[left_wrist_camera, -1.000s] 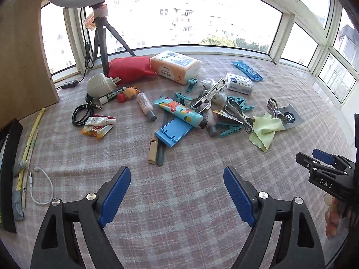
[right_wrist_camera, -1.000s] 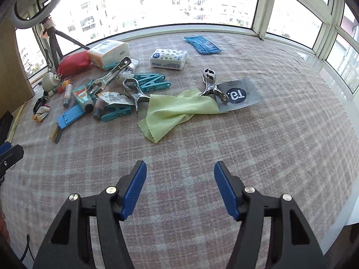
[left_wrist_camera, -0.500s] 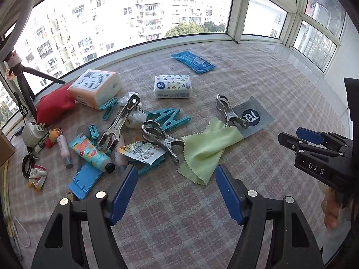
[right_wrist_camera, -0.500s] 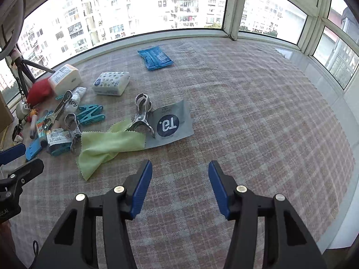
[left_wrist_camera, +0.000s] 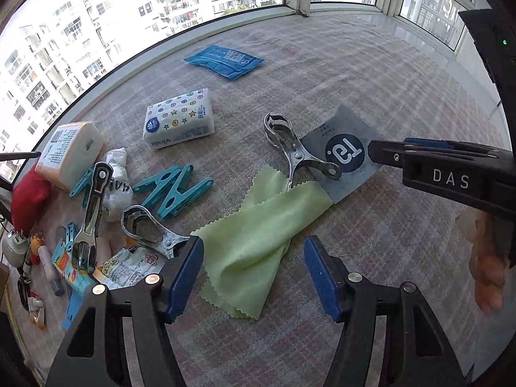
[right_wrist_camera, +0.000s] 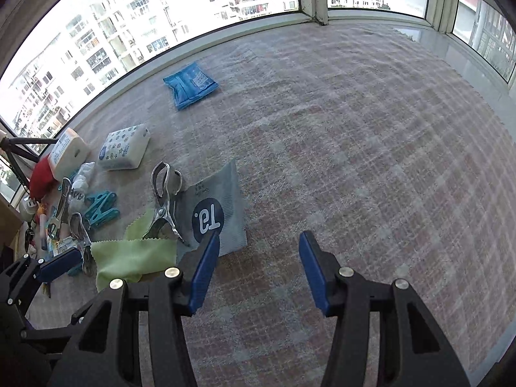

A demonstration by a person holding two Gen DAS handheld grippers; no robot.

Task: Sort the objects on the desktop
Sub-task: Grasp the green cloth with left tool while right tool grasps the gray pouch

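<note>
Green cloth [left_wrist_camera: 258, 235] lies crumpled on the checked table cover [left_wrist_camera: 371, 74], right between the left gripper [left_wrist_camera: 253, 269] and its closing jaws, pads not touching it yet. Right gripper [right_wrist_camera: 258, 271] hangs spread wide over bare cover. At one o'clock, a steel clip [left_wrist_camera: 292, 148] pins the grey pouch [left_wrist_camera: 342, 151]. Further, eleven o'clock: tissue pack [left_wrist_camera: 179, 117], teal pegs [left_wrist_camera: 172, 190].

lime-green cloth [left_wrist_camera: 258, 232], teal clothespins [left_wrist_camera: 171, 190], plaid tablecloth [left_wrist_camera: 371, 74]

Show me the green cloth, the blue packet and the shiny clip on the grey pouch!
Light green zigzag-edged cloth [left_wrist_camera: 254, 242], left wrist view, middle of the fabric.
Flat blue plastic packet [right_wrist_camera: 190, 85], right wrist view, centre of its face.
Shiny metal spring clip [left_wrist_camera: 290, 148], left wrist view, near its pivot.
</note>
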